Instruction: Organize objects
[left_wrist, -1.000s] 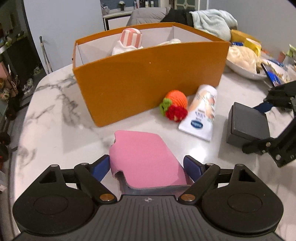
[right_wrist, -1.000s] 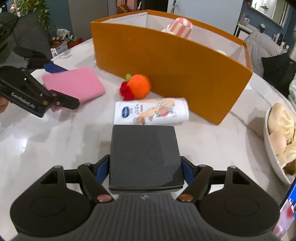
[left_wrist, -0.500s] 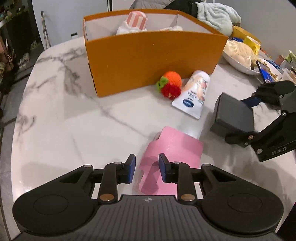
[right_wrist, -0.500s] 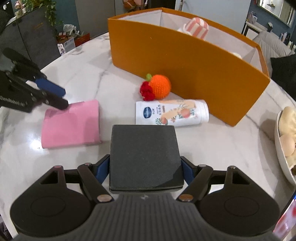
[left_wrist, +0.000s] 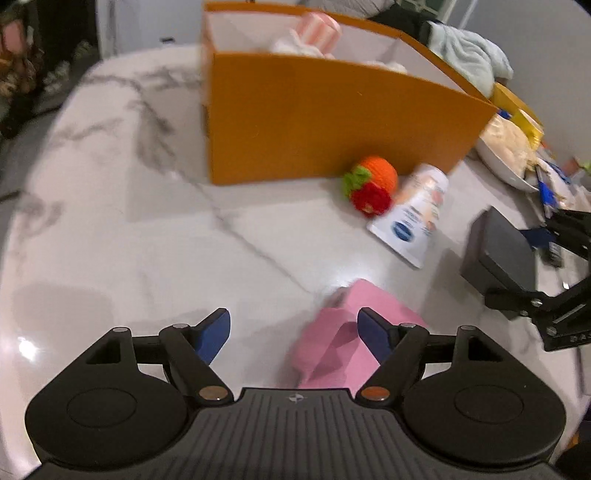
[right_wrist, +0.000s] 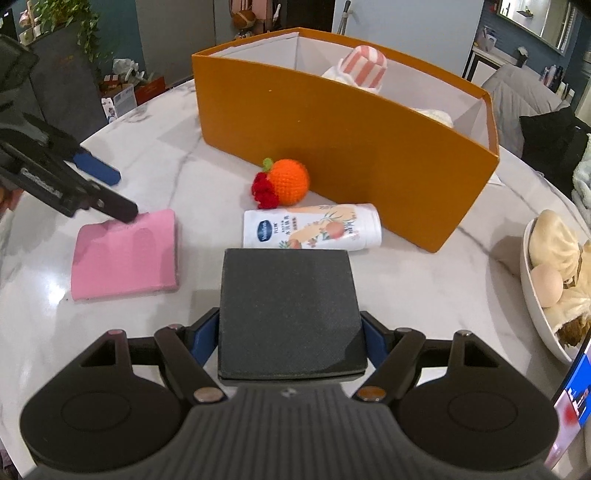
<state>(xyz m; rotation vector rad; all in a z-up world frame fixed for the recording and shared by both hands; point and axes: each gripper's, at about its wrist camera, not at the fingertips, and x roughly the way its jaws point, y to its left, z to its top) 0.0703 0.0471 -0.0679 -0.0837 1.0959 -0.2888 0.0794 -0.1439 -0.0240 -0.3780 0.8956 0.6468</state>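
A pink pad (left_wrist: 343, 332) (right_wrist: 125, 254) lies flat on the marble table. My left gripper (left_wrist: 293, 332) (right_wrist: 110, 192) hovers at its far corner with the jaws opening; one finger is over the pad and nothing is pinched. My right gripper (right_wrist: 290, 332) (left_wrist: 524, 267) is shut on a dark grey box (right_wrist: 288, 310) (left_wrist: 498, 254), held just above the table. An orange carton (left_wrist: 332, 122) (right_wrist: 332, 147) stands behind and holds a pink striped item (right_wrist: 364, 68). A crochet orange fruit (right_wrist: 288, 181) (left_wrist: 373, 184) and a white tube (right_wrist: 314, 227) (left_wrist: 413, 218) lie in front of the carton.
A white bowl (right_wrist: 532, 295) (left_wrist: 506, 173) of buns sits at the right, with a lit phone screen (right_wrist: 572, 398) beside it. The table's rounded edge (left_wrist: 44, 155) runs along the left. Bare marble (left_wrist: 147, 240) spreads left of the pink pad.
The pink pad was between the left jaws and now lies flat on the table. The left jaws closed almost fully, then spread wide again, and that gripper shifted left. The right gripper kept its grip.
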